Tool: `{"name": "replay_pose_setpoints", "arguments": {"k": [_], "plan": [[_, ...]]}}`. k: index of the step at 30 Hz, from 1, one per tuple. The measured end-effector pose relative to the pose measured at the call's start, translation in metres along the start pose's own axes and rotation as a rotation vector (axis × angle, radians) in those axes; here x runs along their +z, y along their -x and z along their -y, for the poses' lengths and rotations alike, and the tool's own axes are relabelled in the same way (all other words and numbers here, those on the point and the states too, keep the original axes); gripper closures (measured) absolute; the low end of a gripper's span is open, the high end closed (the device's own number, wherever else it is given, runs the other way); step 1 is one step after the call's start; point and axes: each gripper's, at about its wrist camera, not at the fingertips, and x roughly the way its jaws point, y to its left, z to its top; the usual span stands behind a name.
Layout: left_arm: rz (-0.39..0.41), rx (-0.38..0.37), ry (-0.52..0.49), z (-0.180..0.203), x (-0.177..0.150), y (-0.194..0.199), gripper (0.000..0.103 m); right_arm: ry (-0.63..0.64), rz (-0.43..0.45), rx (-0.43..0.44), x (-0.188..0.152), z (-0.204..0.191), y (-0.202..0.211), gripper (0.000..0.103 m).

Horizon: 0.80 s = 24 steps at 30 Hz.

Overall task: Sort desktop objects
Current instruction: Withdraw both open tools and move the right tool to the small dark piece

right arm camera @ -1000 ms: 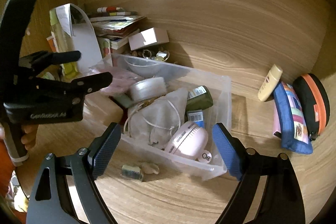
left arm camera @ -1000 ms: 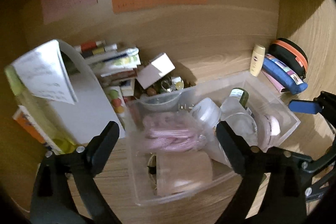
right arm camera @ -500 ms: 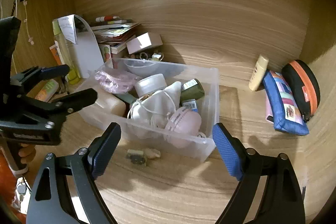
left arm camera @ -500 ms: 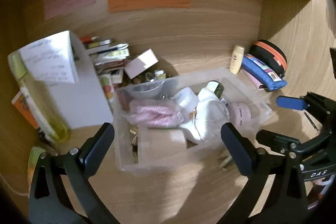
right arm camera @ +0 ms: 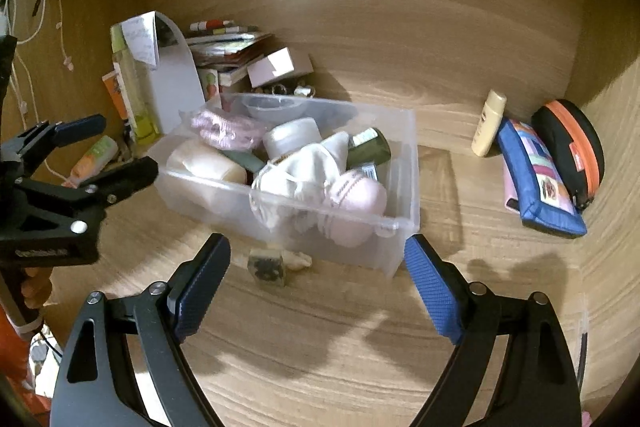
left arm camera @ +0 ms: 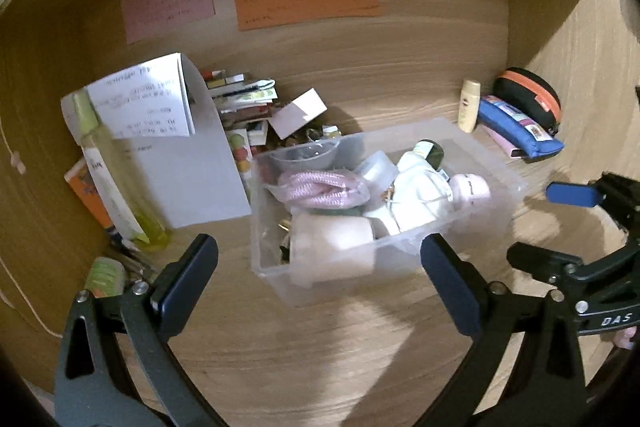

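A clear plastic bin (left arm camera: 404,247) (right arm camera: 408,163) stands in the middle of the wooden desk. It holds a pink rope bundle (left arm camera: 320,187), a white cloth pouch (right arm camera: 296,167), a pink round case (right arm camera: 356,199), a beige roll (left arm camera: 332,247) and a dark green bottle (right arm camera: 368,147). My left gripper (left arm camera: 316,267) hangs open in front of the bin's near corner, apart from it. Open as well, my right gripper (right arm camera: 316,255) is just short of the bin's long side. A small dark block (right arm camera: 266,267) lies on the desk between its fingers, untouched.
A white file holder (left arm camera: 188,171), a yellow-green bottle (left arm camera: 116,187) and stacked booklets (left arm camera: 244,95) crowd the left back corner. A cream tube (right arm camera: 488,123), a blue pencil case (right arm camera: 540,183) and a black and orange case (right arm camera: 572,143) lie at the right wall. Paper notes hang on the back panel.
Both grippers have drawn back from the bin, which now looks smaller and farther off. The left jaws stand a little wider. Nothing was picked up.
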Motion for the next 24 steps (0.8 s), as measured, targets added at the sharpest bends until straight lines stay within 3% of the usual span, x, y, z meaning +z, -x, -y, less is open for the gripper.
{"name": "replay_pose_setpoints", "arguments": {"k": [4,13,17,22,24], "plan": [[-0.003,-0.010,0.011,-0.001,-0.012,0.002,0.000,-0.005,-0.025,0.028,-0.013,0.002,-0.007,0.016],[-0.108,-0.016,0.031,-0.002,-0.038,-0.016,0.000,0.022,-0.101,0.083,-0.026,-0.011,-0.037,0.018],[-0.125,-0.029,0.026,-0.001,-0.045,-0.017,0.000,0.040,-0.129,0.108,-0.024,-0.019,-0.052,0.042],[-0.124,-0.043,0.028,-0.003,-0.043,-0.017,0.002,0.069,-0.163,0.113,-0.022,-0.030,-0.068,0.063],[-0.127,-0.051,0.020,-0.003,-0.042,-0.017,0.014,0.075,-0.175,0.117,-0.022,-0.032,-0.072,0.069]]}}
